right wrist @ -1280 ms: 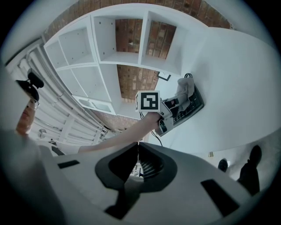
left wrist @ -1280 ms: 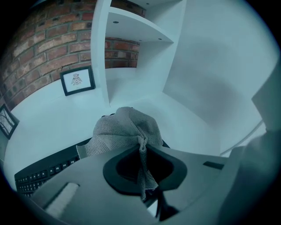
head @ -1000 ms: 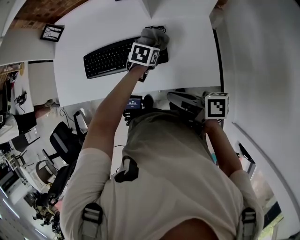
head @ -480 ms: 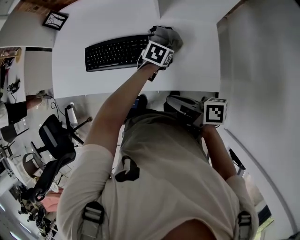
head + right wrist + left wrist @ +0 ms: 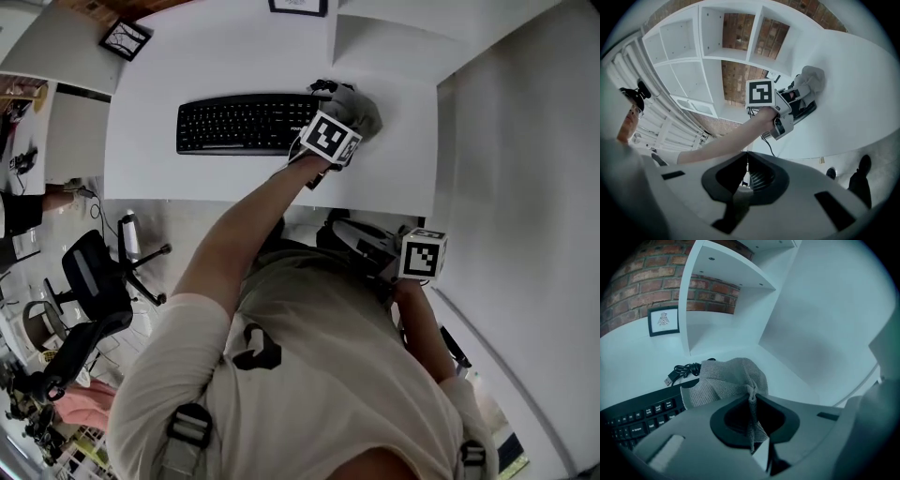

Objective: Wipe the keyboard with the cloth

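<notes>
— Quick, where's the cloth?
— In my L claw [image 5: 752, 392]. Jaws are pinched tight on a fold of the grey woven cloth [image 5: 723, 380]. The rest is bunched out in front, at the right end of the black keyboard [image 5: 239, 124], on the white desk [image 5: 150, 94].
— Anything else nr it?
— A coiled black USB cable [image 5: 686, 370] just behind the cloth; touching or not, can't tell. Small framed picture [image 5: 663, 320] farther back, by the brick wall [image 5: 642, 284].
— And the R claw?
— R claw [image 5: 744, 158]: jaws together, nothing betw. them. I hold it off the desk, close to my body, well apart from the keyboard.
</notes>
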{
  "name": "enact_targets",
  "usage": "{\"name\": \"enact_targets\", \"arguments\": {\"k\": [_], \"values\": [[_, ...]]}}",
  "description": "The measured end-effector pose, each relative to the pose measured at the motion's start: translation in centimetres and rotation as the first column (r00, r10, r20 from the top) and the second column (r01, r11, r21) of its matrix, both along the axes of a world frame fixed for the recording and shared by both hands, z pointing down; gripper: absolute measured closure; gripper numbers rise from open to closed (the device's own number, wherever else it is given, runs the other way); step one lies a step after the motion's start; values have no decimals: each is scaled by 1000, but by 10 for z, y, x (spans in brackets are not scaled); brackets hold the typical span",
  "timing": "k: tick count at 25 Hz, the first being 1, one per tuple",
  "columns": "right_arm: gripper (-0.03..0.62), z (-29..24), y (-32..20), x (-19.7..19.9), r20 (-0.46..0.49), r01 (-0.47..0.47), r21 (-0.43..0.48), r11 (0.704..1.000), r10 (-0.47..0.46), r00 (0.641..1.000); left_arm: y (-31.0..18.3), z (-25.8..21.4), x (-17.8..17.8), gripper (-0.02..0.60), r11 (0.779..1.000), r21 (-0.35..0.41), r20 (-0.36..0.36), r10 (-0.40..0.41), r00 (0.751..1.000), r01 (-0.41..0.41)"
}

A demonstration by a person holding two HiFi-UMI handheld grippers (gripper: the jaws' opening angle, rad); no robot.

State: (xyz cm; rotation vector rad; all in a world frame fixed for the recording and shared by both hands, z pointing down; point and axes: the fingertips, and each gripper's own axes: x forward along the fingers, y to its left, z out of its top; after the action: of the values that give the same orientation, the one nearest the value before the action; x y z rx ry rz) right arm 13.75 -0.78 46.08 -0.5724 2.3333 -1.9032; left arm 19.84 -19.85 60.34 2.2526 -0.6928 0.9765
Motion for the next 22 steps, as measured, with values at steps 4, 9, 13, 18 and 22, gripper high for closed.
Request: {"name": "enact_targets", "arguments": {"k": [4,9,13,18,22], "values": [[588,6,1,0,-38,-10,-3,1000,10,999,13,-24,5,558,1000,-7,-120,12,993,-13],[588,-2,-8,-20,-25,33,22,999,-32,999,19,-73,-55,558,997,33,-254,-56,966,67],[588,-2,-14,-37,-13,73,23,997,-72,997,11,-90,-177,558,967,97,-196,-215,957,237],[588,-7,-16,-72,-24,159,24,987,-158,987,6,-91,-341,558,865,170,-55,-471,881,473],[588,-6,-17,-100,-41,215,32,976,-214,976,0,-86,-421,558,820,220,31,-547,837,528]]}}
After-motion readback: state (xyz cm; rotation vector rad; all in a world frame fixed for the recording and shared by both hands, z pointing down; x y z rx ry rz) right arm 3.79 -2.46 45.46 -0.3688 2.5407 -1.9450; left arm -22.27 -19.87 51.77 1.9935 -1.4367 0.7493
